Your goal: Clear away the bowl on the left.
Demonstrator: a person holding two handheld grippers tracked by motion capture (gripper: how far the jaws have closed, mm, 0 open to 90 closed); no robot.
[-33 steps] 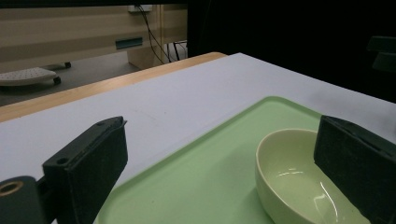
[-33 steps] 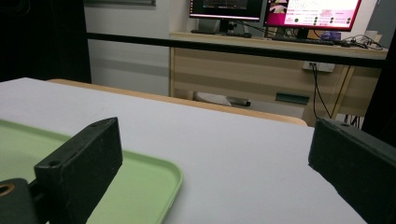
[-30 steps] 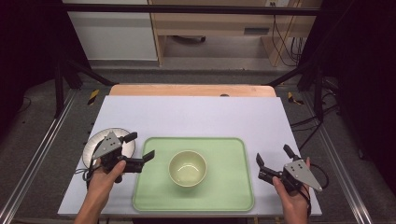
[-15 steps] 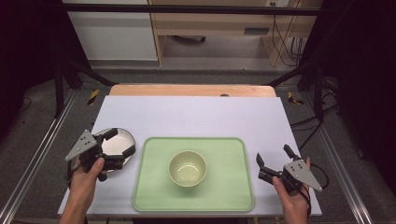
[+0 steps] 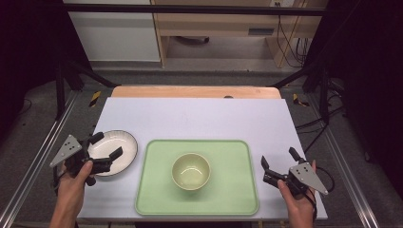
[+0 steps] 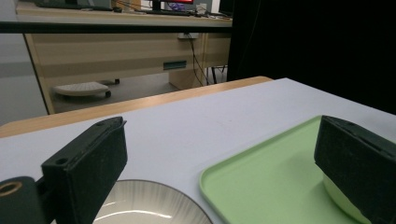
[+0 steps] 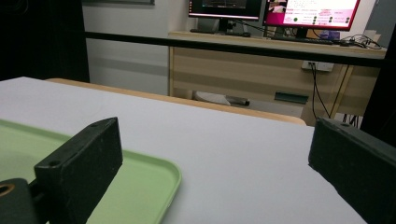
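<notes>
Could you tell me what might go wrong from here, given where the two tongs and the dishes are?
1. The left tongs hang open over the white plate, which sits close to the table's left edge; a clumsy grab at its rim could tip it or push it off.
2. The plate also lies close beside the green tray, so dragging it sideways might knock the tray and shake the bowl.
3. The right tongs, open near the tray's right edge, could catch it.

Evenly lit from above across the pale lavender-white table (image 5: 199,118), with only soft, faint shadows and the surroundings at both sides falling into near black. Mild glare inside the glossy pale yellow-green ceramic bowl (image 5: 191,171) and on the white ribbed plate (image 5: 116,145). Slightly soft and grainy in the two gripper views, blurred on the near black jaws, blown out on the bright pink-and-white monitor screen (image 7: 310,11).
</notes>
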